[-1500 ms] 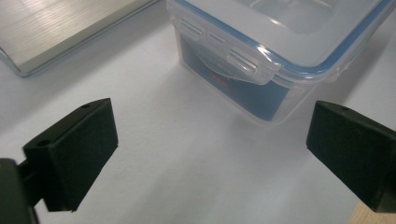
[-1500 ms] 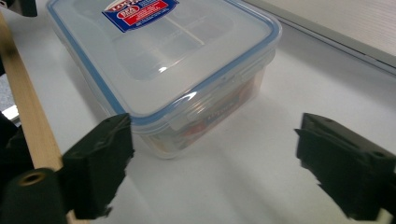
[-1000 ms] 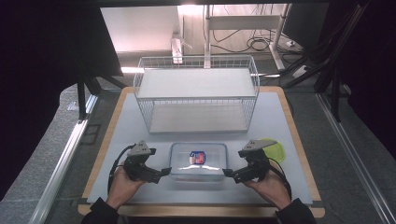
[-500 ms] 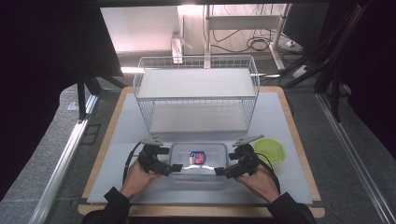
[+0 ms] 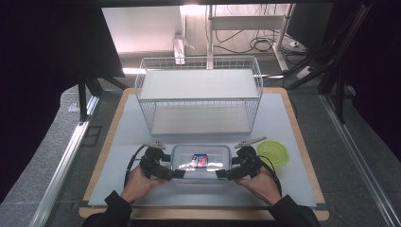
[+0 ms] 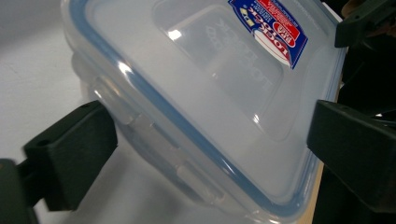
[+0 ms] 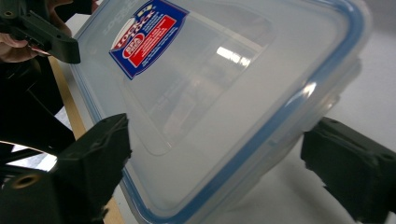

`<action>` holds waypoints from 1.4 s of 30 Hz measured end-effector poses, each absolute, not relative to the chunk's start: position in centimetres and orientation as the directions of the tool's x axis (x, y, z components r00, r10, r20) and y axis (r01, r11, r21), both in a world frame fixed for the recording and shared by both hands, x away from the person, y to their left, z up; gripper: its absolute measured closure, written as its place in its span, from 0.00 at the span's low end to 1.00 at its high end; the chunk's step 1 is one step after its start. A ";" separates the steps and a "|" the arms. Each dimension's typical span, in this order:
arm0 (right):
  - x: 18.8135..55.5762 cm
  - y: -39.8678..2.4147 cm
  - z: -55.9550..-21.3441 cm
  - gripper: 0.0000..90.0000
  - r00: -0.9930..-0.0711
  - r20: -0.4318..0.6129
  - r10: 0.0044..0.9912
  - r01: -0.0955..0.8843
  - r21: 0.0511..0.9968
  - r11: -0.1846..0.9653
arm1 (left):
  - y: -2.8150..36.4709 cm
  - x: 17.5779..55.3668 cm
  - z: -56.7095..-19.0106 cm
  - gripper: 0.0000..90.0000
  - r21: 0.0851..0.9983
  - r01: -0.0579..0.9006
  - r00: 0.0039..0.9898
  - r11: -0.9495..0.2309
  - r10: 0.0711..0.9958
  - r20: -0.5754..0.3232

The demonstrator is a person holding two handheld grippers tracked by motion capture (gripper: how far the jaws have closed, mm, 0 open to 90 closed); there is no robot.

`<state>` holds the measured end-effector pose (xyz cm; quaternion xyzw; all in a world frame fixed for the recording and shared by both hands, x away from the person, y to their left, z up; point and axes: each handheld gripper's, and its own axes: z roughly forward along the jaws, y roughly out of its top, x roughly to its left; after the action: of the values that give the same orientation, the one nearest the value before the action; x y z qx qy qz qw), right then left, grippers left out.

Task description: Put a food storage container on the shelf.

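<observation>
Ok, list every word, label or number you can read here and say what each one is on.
"LOCK" in white on red: the sticker on the clear container lid.
The sticker's smaller print: too small to read.
Raised lettering moulded into the lid: too faint to read.

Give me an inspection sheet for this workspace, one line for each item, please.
Surface: pale mat on a wood-edged table.
Job's things: lidded clear container with a blue seal, lying near the front edge.
Clutter: white wire basket behind it; green lid to its right.
Grippers: left gripper and right gripper straddle the container's ends; the right jaws have just been closing; contact unclear.
Cables: black loops trail from both grippers.
Surroundings: floor cables, dark stands.
</observation>
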<state>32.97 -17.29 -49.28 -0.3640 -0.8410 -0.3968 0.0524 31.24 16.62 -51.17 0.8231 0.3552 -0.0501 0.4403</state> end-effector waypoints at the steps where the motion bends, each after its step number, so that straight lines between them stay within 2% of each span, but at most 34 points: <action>1: 32.8 -17.4 -49.1 0.16 -0.730 0.371 0.574 0.651 0.635 0.417 | 16.7 31.0 -51.0 0.08 0.694 0.623 0.745 -0.360 0.543 -0.387; 11: 31.8 -19.4 -48.3 0.47 -0.711 0.429 0.557 0.669 0.656 0.350 | 18.1 28.4 -50.9 0.31 0.721 0.625 0.733 -0.299 0.542 -0.411; 14: 31.7 -19.7 -48.4 0.50 -0.698 0.463 0.546 0.688 0.645 0.333 | 19.1 28.2 -51.2 0.45 0.717 0.657 0.707 -0.233 0.521 -0.478; 20: 31.3 -19.7 -48.2 0.54 -0.692 0.462 0.555 0.689 0.651 0.317 | 19.3 27.6 -51.0 0.51 0.721 0.666 0.687 -0.192 0.532 -0.494; 22: 31.2 -19.9 -48.0 0.59 -0.679 0.471 0.563 0.696 0.658 0.289 | 19.3 27.5 -50.6 0.56 0.739 0.648 0.691 -0.186 0.552 -0.467; 29: 31.2 -19.5 -47.4 0.60 -0.695 0.425 0.580 0.653 0.712 0.260 | 19.0 28.0 -50.2 0.56 0.733 0.658 0.665 -0.172 0.588 -0.460; 42: 32.5 -19.6 -44.1 0.59 -0.724 0.400 0.562 0.594 0.776 0.212 | 19.4 29.2 -46.3 0.57 0.805 0.577 0.697 -0.137 0.597 -0.397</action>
<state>32.47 -19.60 -44.13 -0.3714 -0.7784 -0.5059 0.0158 29.16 19.37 -46.29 0.7539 0.3894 0.0097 0.5291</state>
